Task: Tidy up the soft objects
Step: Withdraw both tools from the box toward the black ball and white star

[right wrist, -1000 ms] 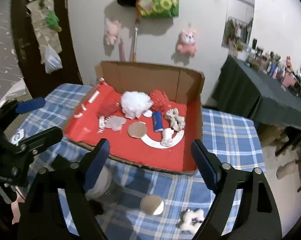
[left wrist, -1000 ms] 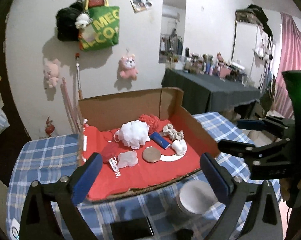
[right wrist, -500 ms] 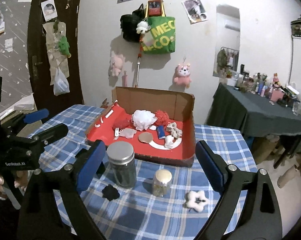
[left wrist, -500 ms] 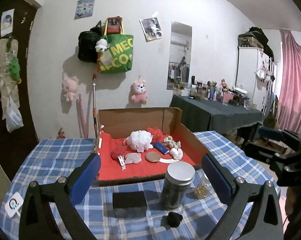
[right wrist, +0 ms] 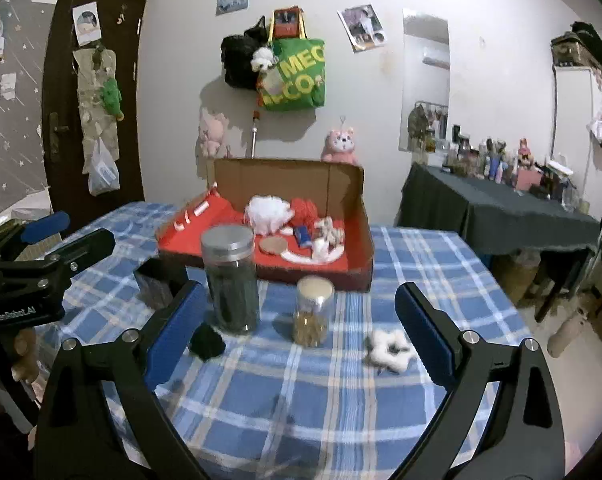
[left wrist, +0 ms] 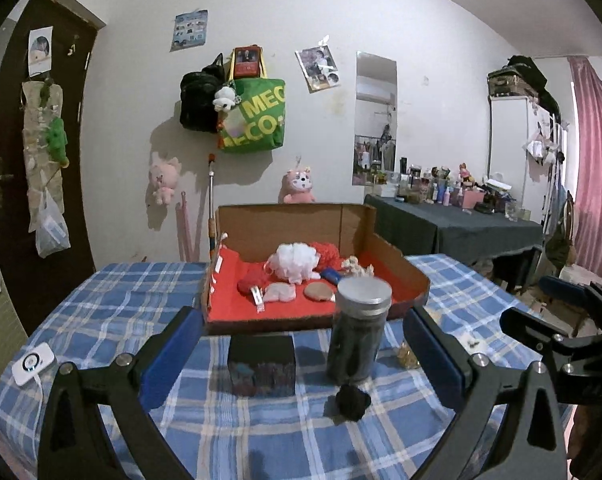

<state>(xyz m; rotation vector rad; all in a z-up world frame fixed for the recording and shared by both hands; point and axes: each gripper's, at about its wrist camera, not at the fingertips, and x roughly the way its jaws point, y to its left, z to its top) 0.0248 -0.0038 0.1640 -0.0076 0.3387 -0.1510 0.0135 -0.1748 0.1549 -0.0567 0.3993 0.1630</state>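
Both hand-held grippers, left (left wrist: pixel 301 356) and right (right wrist: pixel 297 332), hang wide open and empty over the checked bench (right wrist: pixel 421 264); the right's jaws have just been opening. White scrunchie (right wrist: pixel 389 350) and black scrunchie (right wrist: pixel 207 342) lie near the 2 jars.

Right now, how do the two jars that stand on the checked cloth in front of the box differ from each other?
The big jar is taller and wider than the small jar. The big jar has a grey metal lid and dark contents; the small jar has a pale lid and yellowish contents at the bottom. In the right wrist view the big jar stands left of the small jar. Both have clear walls, stand upright, and are closed.
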